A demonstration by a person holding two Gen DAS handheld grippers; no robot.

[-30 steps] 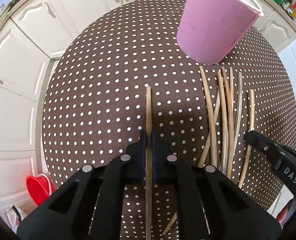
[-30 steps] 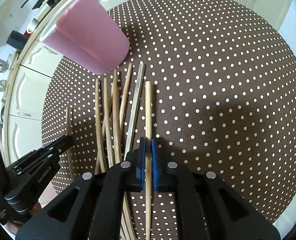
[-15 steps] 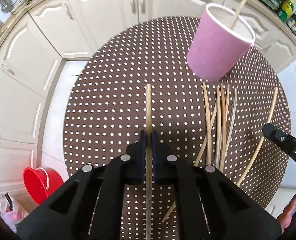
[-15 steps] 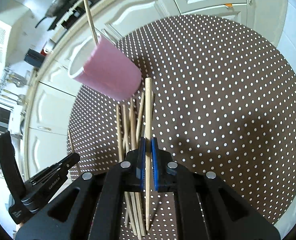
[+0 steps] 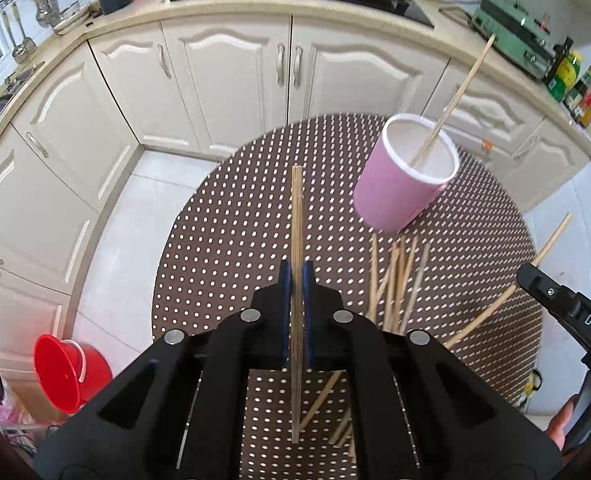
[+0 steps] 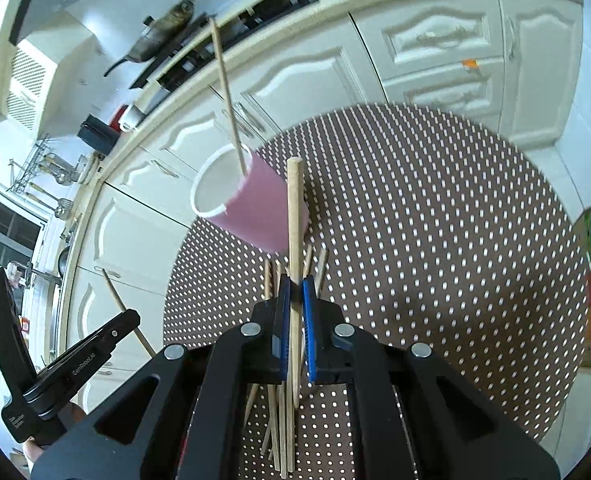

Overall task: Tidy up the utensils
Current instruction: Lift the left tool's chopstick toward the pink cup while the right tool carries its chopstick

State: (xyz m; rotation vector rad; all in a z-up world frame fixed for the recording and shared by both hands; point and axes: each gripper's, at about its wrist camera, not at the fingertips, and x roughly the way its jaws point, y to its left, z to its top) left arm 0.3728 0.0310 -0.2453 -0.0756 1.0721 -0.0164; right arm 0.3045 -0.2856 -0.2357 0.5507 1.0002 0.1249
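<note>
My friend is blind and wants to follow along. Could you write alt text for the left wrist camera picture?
The left gripper fingers pinch one wooden chopstick, held above a round brown polka-dot table. To its right a pink cup holds one stick, with loose chopsticks lying below it, and the right gripper holds another at the frame edge.

Both wrist cameras ride high above the round dotted table (image 5: 223, 248), looking forward and down past their own fingers toward the cabinets. They share the pink cup (image 5: 399, 188): at 1 o'clock in the left view, 11 o'clock in the right view (image 6: 251, 204).
</note>
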